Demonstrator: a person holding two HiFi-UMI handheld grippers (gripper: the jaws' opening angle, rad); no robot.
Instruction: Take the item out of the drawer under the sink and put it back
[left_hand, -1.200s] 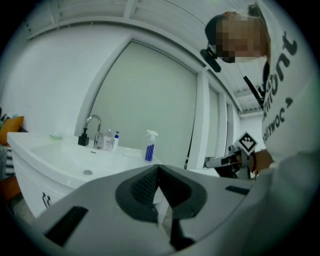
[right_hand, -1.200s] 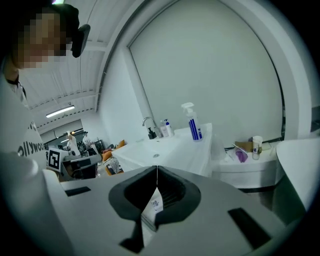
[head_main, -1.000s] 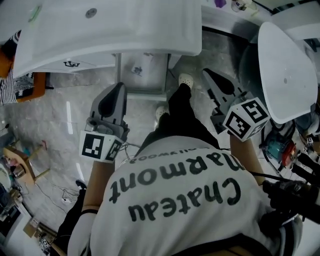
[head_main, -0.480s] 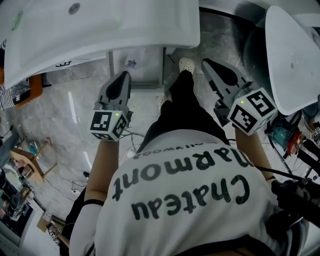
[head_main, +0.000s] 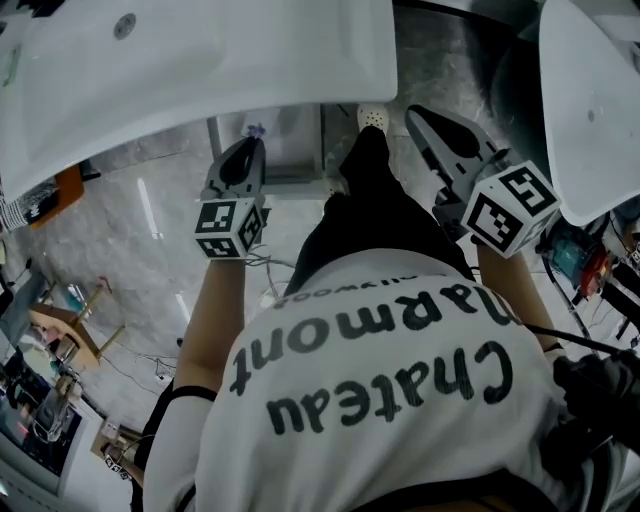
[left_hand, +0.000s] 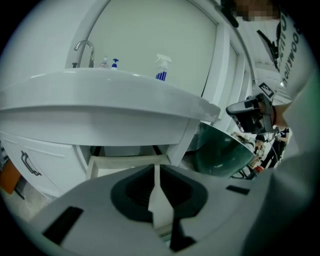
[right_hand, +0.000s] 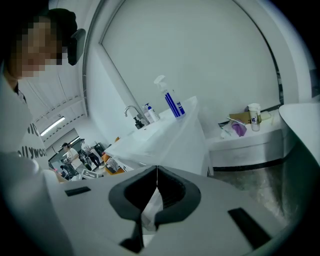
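Observation:
A white sink (head_main: 200, 70) fills the top of the head view, and below it a white drawer (head_main: 272, 150) stands pulled out. A small dark-marked item (head_main: 255, 130) lies in it, too small to make out. My left gripper (head_main: 250, 143) is shut and empty, its tips just over the drawer's near edge. In the left gripper view the left gripper (left_hand: 155, 167) points at the drawer's front rim (left_hand: 127, 161) under the sink (left_hand: 100, 97). My right gripper (head_main: 412, 112) is also shut and empty, off to the drawer's right. The right gripper (right_hand: 157, 169) faces the sink's side (right_hand: 165, 132).
A second white basin (head_main: 590, 110) stands at the right, close to the right gripper. The person's leg and white shoe (head_main: 372, 117) lie between the grippers. A cabinet door with a handle (left_hand: 27, 162) is left of the drawer. A spray bottle (right_hand: 170, 100) and a tap (right_hand: 134, 114) stand on the sink.
My left gripper has sunk and moved forward to the drawer under the sink. The right gripper has drifted a little forward and down. Both jaws stay shut.

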